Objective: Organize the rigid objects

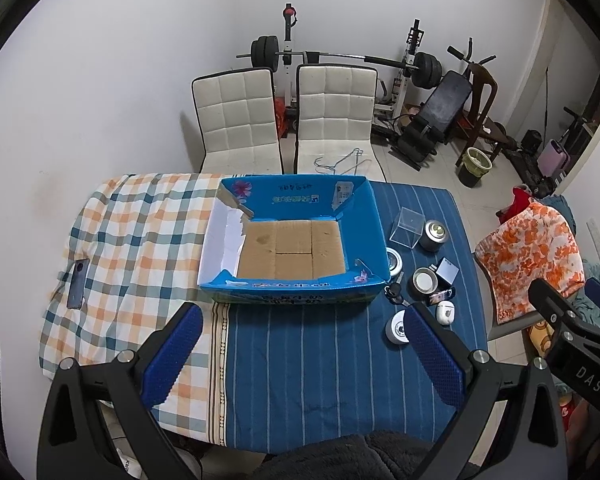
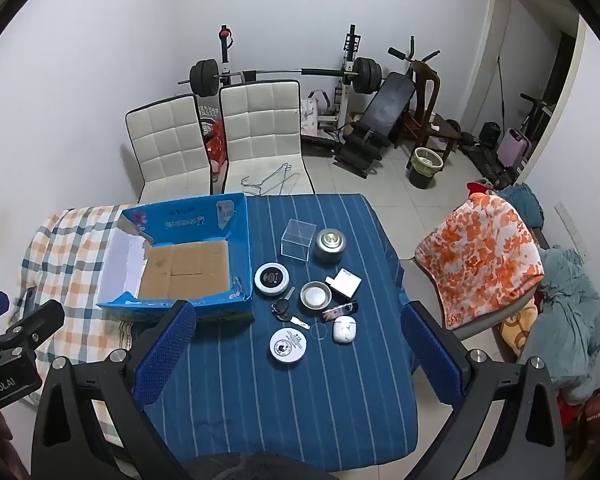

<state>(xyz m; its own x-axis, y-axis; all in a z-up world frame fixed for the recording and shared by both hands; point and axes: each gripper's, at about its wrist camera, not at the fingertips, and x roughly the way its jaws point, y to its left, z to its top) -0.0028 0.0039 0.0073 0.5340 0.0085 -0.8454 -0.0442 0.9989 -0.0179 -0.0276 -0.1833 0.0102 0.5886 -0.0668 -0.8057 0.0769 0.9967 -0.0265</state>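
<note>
An empty blue cardboard box (image 1: 220, 240) (image 2: 240, 236) stands on the table. To its right, on the blue striped cloth (image 2: 284, 400), lie small objects: a clear plastic cube (image 2: 298, 239), a grey round tin (image 2: 329, 245), a black-topped disc (image 2: 271, 278), a metal bowl (image 2: 315, 294), a white square box (image 2: 346, 282), a car key (image 2: 283, 309), a white earbud case (image 2: 344, 329) and a white round tin (image 2: 288, 346). My left gripper (image 1: 300, 360) is open and empty in front of the box. My right gripper (image 2: 296, 360) is open and empty above the white round tin.
A checked cloth (image 1: 132, 240) covers the table's left part, with a dark phone (image 1: 77, 284) on it. Two white chairs (image 1: 280, 120) stand behind the table. A chair draped in orange cloth (image 2: 484, 256) stands at the right. Gym gear lines the far wall.
</note>
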